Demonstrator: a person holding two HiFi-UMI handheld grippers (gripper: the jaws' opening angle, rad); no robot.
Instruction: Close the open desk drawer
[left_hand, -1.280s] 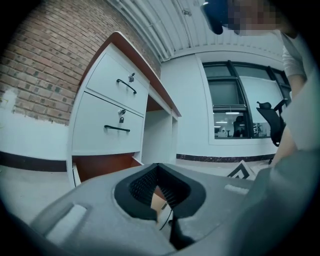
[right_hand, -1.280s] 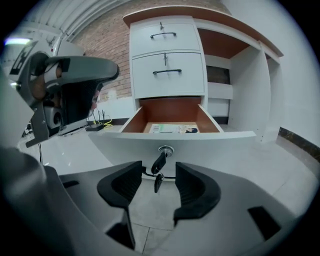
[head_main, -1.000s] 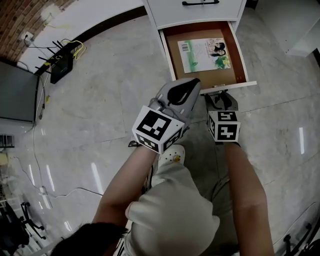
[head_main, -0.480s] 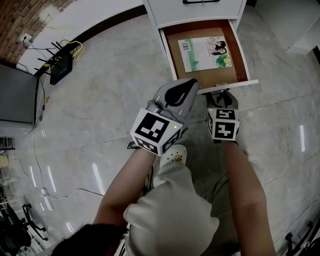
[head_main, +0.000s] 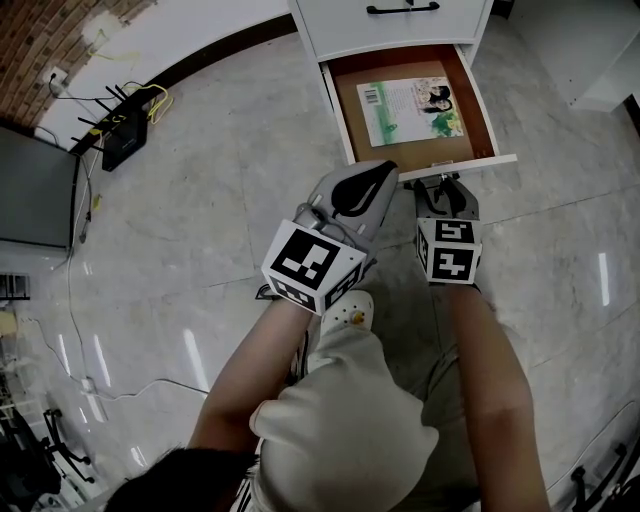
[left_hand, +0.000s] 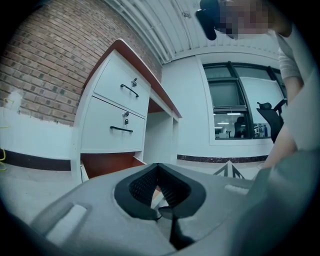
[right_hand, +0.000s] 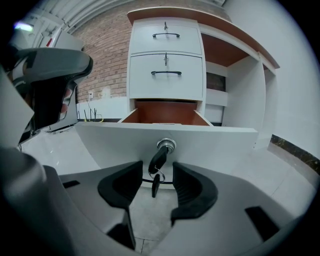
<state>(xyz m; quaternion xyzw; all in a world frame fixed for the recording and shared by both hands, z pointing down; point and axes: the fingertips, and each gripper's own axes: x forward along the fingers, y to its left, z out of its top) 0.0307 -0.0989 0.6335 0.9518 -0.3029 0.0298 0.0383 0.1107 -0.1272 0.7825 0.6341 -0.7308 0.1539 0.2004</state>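
Two claws sit much where they were a second ago in the head view, and the drawer is pulled out just as far from the white bench, a booklet lying flat inside it. The left claw is just short of the drawer's front panel near its left end; the right claw is right at the panel's middle.

In the left gripper view the left claw is closed tip to tip on nothing, with the open drawer beyond it, low on the bench.

In the right gripper view the right claw is partly open, its jaws having just narrowed a little. The key hanging from the lock in the drawer front shows between the pads, touching neither
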